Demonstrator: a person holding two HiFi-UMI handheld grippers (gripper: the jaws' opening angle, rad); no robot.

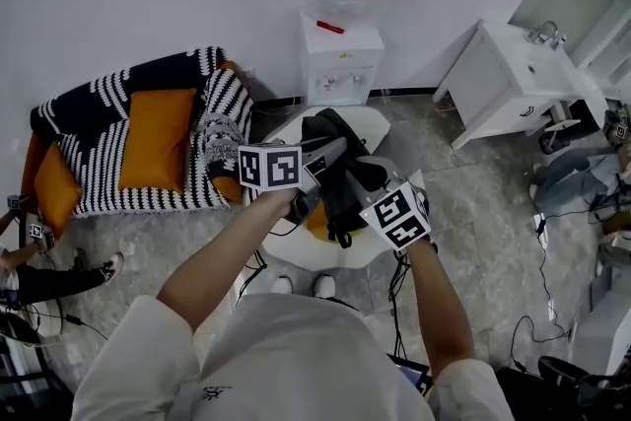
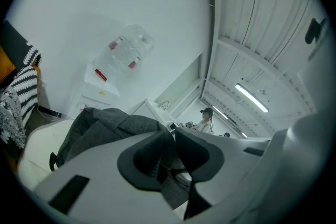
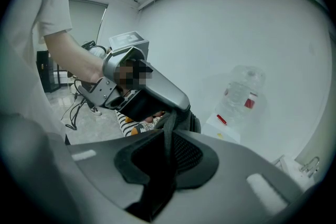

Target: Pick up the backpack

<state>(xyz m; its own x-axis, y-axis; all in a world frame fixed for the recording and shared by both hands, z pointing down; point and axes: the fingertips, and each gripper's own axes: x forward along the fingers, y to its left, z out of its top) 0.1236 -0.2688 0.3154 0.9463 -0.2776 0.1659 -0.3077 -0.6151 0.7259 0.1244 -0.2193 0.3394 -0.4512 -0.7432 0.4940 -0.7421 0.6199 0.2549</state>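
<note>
Dark backpack (image 1: 331, 129) gripped twice: left tool (image 2: 173, 157) on its cloth, right tool (image 3: 168, 162) on a strap (image 3: 168, 131).

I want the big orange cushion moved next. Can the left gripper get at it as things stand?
Probably not yet: the left gripper is clamped on the backpack, so its jaws are taken. The big orange cushion itself lies uncovered on the sofa, nothing over it.

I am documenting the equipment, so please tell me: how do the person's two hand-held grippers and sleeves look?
The left hand-held gripper and the right hand-held gripper have light grey, broad jaws lined with dark scooped pads. Each carries a white cube printed with black square markers. The person wears a white shirt with short sleeves.
</note>
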